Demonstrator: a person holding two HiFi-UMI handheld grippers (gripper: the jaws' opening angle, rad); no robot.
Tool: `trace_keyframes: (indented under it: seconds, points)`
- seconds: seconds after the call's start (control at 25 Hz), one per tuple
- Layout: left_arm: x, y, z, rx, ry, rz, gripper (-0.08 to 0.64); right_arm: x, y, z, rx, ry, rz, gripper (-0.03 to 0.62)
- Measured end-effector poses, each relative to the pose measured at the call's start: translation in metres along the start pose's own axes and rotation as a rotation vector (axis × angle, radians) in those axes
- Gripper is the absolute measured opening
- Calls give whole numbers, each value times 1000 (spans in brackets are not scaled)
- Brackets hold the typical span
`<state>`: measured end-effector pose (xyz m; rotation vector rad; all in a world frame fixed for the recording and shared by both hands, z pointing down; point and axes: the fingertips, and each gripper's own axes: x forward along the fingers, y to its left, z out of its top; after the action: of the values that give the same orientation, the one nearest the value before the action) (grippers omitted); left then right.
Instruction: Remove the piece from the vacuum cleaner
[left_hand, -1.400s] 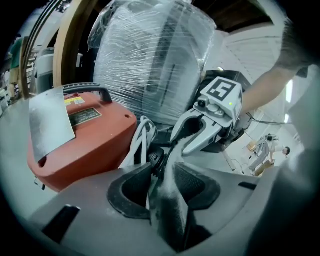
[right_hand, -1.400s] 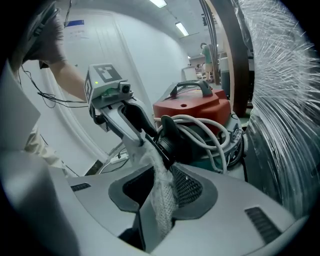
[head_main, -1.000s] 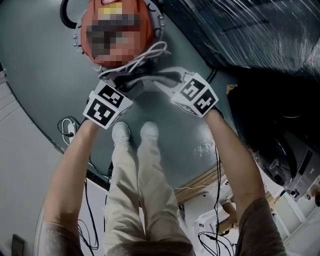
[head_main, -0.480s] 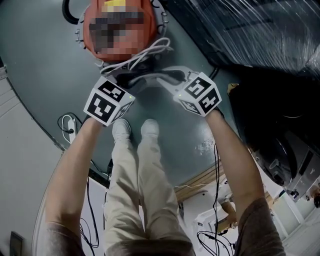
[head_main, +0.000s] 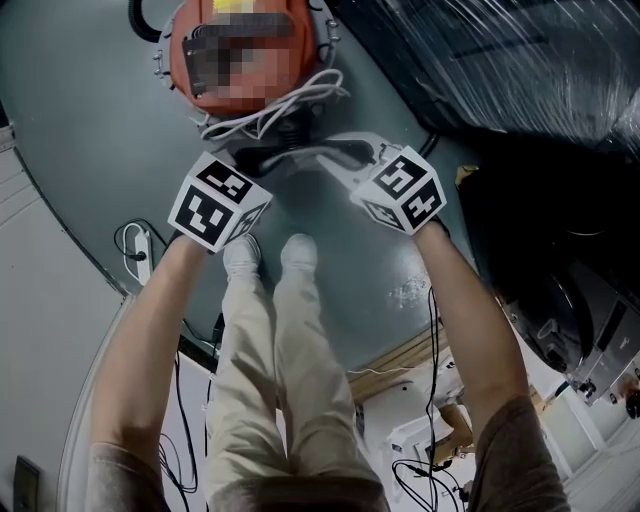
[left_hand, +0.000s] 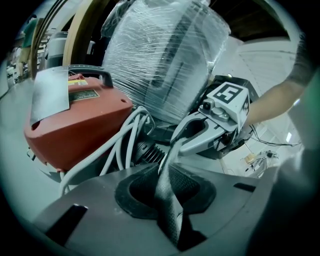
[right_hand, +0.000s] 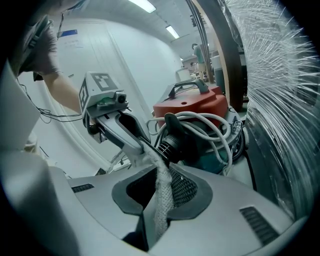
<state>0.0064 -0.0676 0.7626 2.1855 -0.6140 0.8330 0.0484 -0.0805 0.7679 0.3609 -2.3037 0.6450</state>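
So there's one red vacuum cleaner (head_main: 285, 60) on the floor (head_main: 80, 120), at 12 o'clock from the person's two shoes (head_main: 242, 255). It has one black carry handle (right_hand: 187, 87) on top and one white cord (head_main: 270, 115) looped loosely over its 6 o'clock side. The one black ribbed piece (right_hand: 175, 144) is tucked under those loops, right up against the machine. There are two tools, each with one marker cube. The left hand-held gripper (left_hand: 167, 167) comes in from 8 o'clock and the right hand-held gripper (right_hand: 157, 167) from 4 o'clock, and their tips meet just beside that ribbed piece. Both have just been closing and look clenched, pads nearly flat together. I honestly can't tell if anything thin is pinched between them. One big plastic-wrapped bulk (left_hand: 165, 55) sits at 2 o'clock.
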Motion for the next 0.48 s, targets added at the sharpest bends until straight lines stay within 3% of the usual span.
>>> trace_keyframes:
  seconds: [0.48]
  points:
    - [2,-21,-18,19,23,-8,60,-7,19,-19,-12,26,3,57]
